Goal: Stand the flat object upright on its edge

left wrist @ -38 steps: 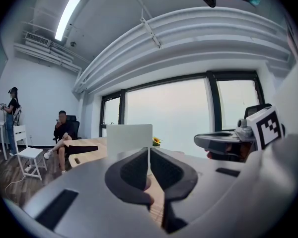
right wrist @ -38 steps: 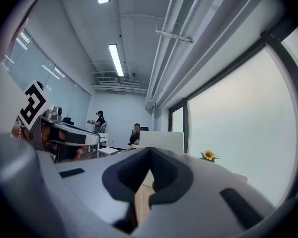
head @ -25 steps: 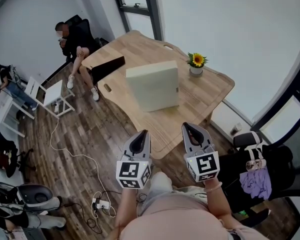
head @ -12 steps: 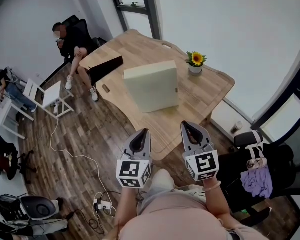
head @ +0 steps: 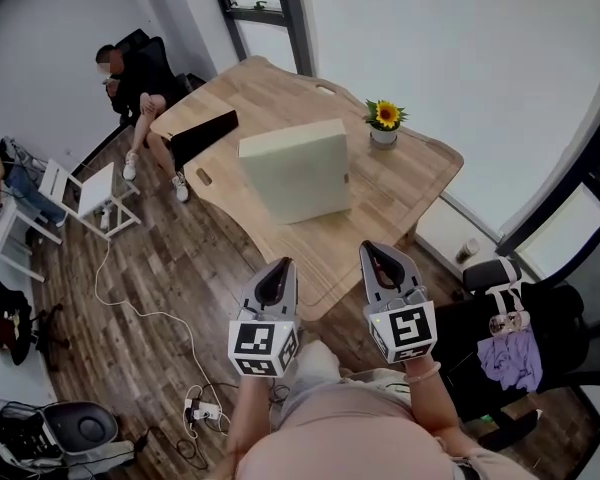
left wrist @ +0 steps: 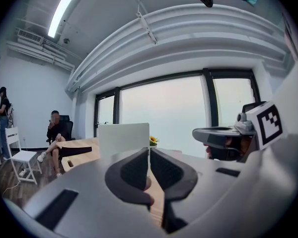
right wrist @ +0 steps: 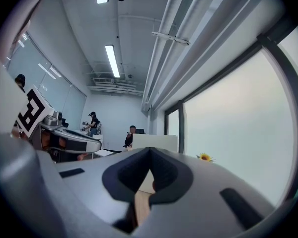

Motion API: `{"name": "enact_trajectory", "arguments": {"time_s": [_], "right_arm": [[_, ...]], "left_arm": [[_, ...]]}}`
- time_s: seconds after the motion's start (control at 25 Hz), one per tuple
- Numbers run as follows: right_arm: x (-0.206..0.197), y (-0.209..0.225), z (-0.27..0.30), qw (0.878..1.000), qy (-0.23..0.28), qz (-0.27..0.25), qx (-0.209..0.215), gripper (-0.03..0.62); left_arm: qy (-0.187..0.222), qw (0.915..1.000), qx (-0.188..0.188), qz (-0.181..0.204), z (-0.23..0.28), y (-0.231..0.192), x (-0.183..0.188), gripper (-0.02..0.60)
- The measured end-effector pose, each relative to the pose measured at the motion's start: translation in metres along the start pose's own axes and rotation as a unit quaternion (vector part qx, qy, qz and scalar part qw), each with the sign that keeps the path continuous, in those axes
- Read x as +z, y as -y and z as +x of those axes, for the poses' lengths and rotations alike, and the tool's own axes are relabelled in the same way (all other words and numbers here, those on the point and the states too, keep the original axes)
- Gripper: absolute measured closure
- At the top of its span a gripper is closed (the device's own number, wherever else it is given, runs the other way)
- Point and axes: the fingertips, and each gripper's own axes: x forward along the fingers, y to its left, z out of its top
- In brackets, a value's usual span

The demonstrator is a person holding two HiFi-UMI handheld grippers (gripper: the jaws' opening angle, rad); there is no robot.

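While left gripper (head: pixel 279 268) and right gripper (head: pixel 374 253) sit closed, empty, slab (head: pixel 298 173) upright on table (head: pixel 405 183).

Wooden table (head: pixel 272 90): cream slab (head: pixel 298 173), sunflower pot (head: pixel 383 135)

The flat rectangular foam-like slab (head: pixel 298 171) is pale cream, plain on each face shown. The light wooden bench (head: pixel 420 183) is honey-tan with fine grain. Near its far right edge, a small sunflower (head: pixel 385 114) has yellow petals round a dark centre, in a pale grey pot (head: pixel 383 138). A flat black panel (head: pixel 202 134) lies at the left corner. The light grey left gripper (head: pixel 277 273) and right gripper (head: pixel 377 260) have dark jaws — their cubes carry black-and-white square markers. The plank floor (head: pixel 150 268) is streaked dark brown.
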Motion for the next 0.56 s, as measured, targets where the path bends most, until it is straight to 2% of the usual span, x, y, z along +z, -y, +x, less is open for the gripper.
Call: {"name": "enact_trajectory", "arguments": {"time_s": [0.56], "right_arm": [[0.005,0.008,-0.012,1.000,0.005,0.001,0.002,0.594]], "left_arm": [[0.003,1.0000,-0.002,0.003,-0.002,0.017,0.008,0.561]]}}
